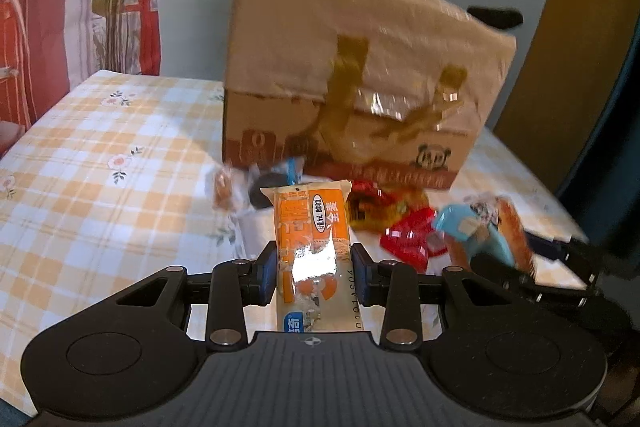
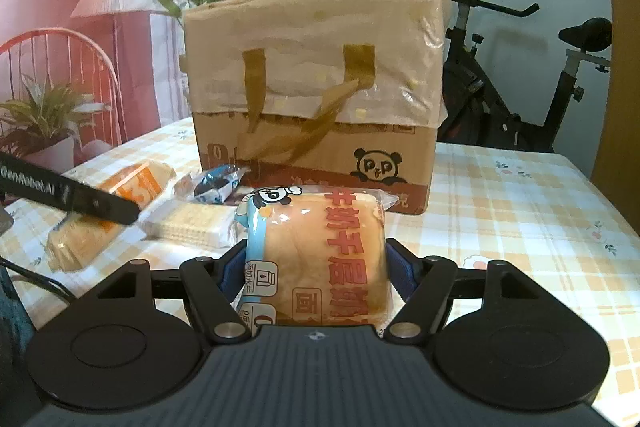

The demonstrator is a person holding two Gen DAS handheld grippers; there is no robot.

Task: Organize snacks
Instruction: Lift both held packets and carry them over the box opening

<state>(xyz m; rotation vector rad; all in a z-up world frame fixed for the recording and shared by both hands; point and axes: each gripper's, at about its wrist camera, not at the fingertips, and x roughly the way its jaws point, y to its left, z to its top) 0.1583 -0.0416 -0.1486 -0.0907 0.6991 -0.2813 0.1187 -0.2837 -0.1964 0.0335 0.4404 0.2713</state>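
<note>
Left wrist view: the left gripper [image 1: 314, 267] is clamped on an orange snack bar [image 1: 312, 255], held above the checked tablecloth [image 1: 100, 167]. Beyond stands the cardboard box [image 1: 360, 67], with red wrappers [image 1: 408, 239] and a dark round snack [image 1: 266, 193] loose at its base.

Right wrist view: the right gripper [image 2: 316, 269] is closed on a layered bread pack [image 2: 320, 255], in front of the cardboard box [image 2: 320, 87]. A cracker pack [image 2: 188, 225] lies on the tablecloth to the left.
</note>
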